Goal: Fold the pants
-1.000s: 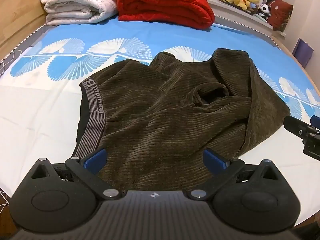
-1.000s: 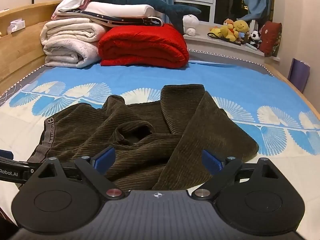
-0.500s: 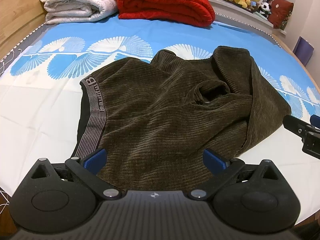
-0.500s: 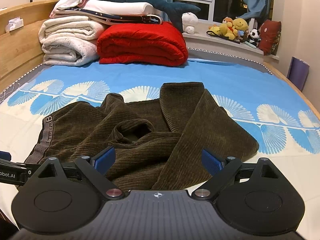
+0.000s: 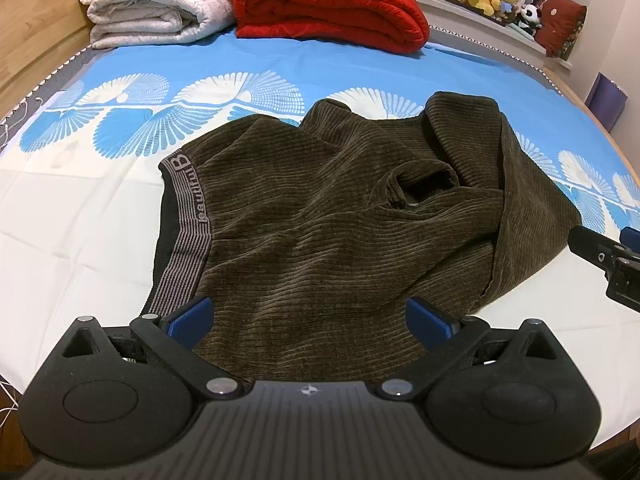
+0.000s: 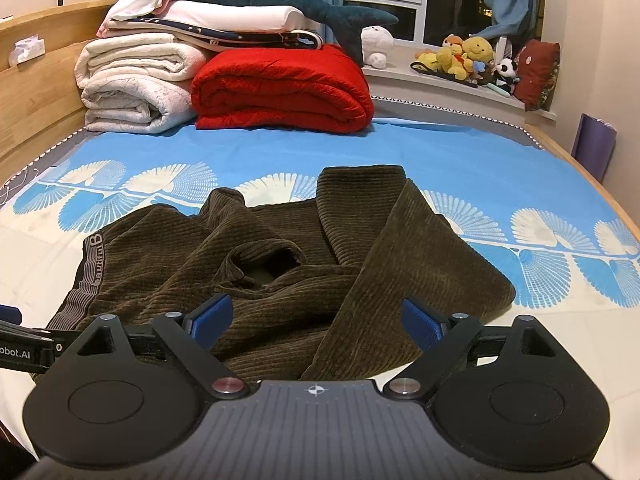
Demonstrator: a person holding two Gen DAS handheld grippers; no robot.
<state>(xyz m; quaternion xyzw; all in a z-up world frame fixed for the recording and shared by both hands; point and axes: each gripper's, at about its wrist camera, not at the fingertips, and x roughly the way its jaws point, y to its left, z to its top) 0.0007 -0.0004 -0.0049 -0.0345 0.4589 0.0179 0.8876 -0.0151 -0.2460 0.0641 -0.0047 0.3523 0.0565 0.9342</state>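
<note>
Dark brown corduroy pants (image 5: 320, 216) lie crumpled on the blue and white bedsheet (image 5: 80, 208), with their grey striped waistband (image 5: 188, 216) at the left and the legs bunched to the right. My left gripper (image 5: 308, 316) is open over the near hem, its blue pads (image 5: 192, 314) clear of the cloth. My right gripper (image 6: 318, 318) hovers over the folded legs (image 6: 280, 264); its jaws are closing but stand wide, with cloth below them and nothing pinched. Each gripper shows at the edge of the other's view.
Folded white blankets (image 6: 132, 88) and a red quilt (image 6: 280, 88) are stacked at the head of the bed, with a plush shark (image 6: 280, 0) on top. Stuffed toys (image 6: 468, 56) sit on the window sill. A wooden bed frame (image 6: 32, 92) runs along the left.
</note>
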